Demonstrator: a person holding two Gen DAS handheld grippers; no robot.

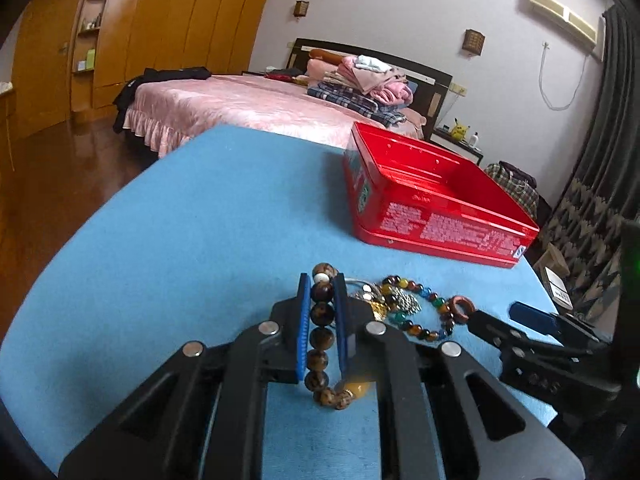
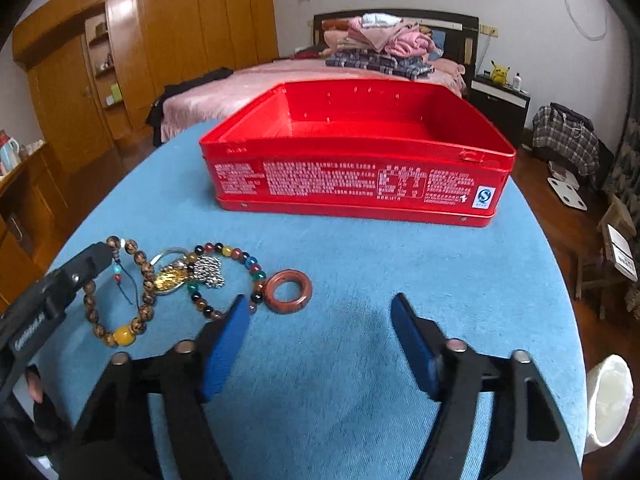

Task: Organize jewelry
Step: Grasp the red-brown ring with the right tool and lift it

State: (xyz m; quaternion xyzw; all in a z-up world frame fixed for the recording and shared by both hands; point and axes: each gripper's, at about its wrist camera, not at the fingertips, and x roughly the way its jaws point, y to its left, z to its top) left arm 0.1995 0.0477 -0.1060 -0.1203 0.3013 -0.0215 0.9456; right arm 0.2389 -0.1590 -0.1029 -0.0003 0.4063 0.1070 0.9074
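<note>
A brown bead bracelet (image 1: 322, 330) of mottled, tortoiseshell-like round beads, with one large amber-yellow bead (image 1: 357, 389) at its near end, is being clamped between the blue pads of the left gripper (image 1: 322, 294), whose jaws are drawn together on the strand. In the right wrist view the same bracelet (image 2: 140, 280) is being seen as a loop lying at the near left of the blue table cover (image 2: 360, 280), with a small string of red and turquoise beads trailing inside it.

Just right of it, a multicoloured bead bracelet (image 2: 224, 276) in amber, green, blue and dark tones is lying around a gold and silver metal tangle (image 2: 192, 274). A reddish-brown stone ring (image 2: 289, 291) is lying flat just right of that, touching the bracelet's beads.

The right gripper (image 2: 320, 308) is being held over bare cover with its jaws apart and nothing between them. An open red tin (image 2: 356, 176), printed with white text, is standing farther back.
</note>
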